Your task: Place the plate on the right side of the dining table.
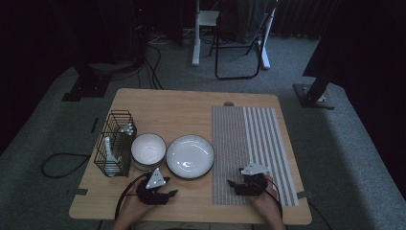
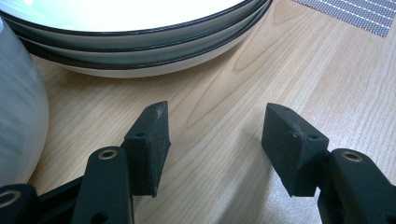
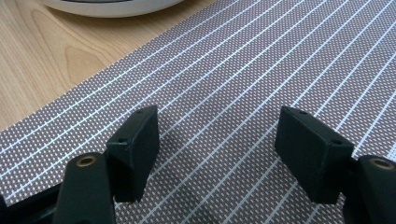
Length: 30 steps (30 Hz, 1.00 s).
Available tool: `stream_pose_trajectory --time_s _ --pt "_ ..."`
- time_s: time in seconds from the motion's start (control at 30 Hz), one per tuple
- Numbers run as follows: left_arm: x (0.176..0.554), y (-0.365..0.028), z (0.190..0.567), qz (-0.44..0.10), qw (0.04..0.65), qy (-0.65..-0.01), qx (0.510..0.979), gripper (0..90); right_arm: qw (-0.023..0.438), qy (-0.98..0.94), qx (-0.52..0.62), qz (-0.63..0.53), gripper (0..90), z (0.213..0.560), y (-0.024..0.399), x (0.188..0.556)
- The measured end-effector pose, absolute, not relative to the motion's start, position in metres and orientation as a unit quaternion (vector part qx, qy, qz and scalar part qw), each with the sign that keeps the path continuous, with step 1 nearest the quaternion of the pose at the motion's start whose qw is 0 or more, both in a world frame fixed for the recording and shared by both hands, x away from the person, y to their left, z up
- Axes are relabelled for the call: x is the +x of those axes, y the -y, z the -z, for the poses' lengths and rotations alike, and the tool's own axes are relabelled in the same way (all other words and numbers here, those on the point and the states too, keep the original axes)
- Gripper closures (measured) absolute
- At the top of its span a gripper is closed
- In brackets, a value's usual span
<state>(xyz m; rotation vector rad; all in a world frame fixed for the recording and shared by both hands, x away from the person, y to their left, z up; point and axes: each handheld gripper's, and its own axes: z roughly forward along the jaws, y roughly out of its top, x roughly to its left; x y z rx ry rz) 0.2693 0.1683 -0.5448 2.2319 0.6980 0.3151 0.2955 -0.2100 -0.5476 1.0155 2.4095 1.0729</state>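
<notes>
Dim room, grey carpet, a folding chair and stand legs in the shadows beyond a pale wooden table point(image 1: 158, 103). On the table's left edge stands a black wire rack point(image 1: 115, 143) with a white utensil in it; beside it sits a stack of small white bowls point(image 1: 148, 151), and just right of that a stack of wide, shallow white plates with dark rims point(image 1: 190, 156). A grey striped woven placemat point(image 1: 249, 139) covers the right half of the table.

A person's hands come in from the near edge. The left gripper point(image 1: 165, 193) rests low on the bare wood just in front of the plates, its jaws spread wide with nothing between them; in its own view the plate stack point(image 2: 140, 51) lies close ahead and a bowl's side point(image 2: 18, 116) is at the left. The right gripper point(image 3: 217, 149) sits over the placemat point(image 3: 261, 70), jaws also apart and empty.

Work seems at its start: nothing is lifted yet. The likely next move is for the left gripper to slide forward and close on the top plate's rim, then carry it to the mat.

No brand, label or writing is readable anywhere.
</notes>
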Motion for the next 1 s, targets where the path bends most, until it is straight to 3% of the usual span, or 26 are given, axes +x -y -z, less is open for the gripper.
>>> stream_pose_trajectory --time_s 0.57,0.7,1.0 --pt "0.268 -0.169 0.545 -0.123 0.382 -0.271 0.875 45.9 0.148 -0.85 0.345 -0.369 22.3 0.547 0.208 0.296" --pt "0.267 -0.169 0.544 -0.124 0.382 -0.272 0.874 46.5 0.146 -0.853 0.343 -0.365 31.7 0.544 0.208 0.295" --pt "0.266 -0.171 0.541 -0.122 0.386 -0.276 0.872 48.6 0.159 -0.837 0.356 -0.383 38.3 0.53 0.213 0.294"
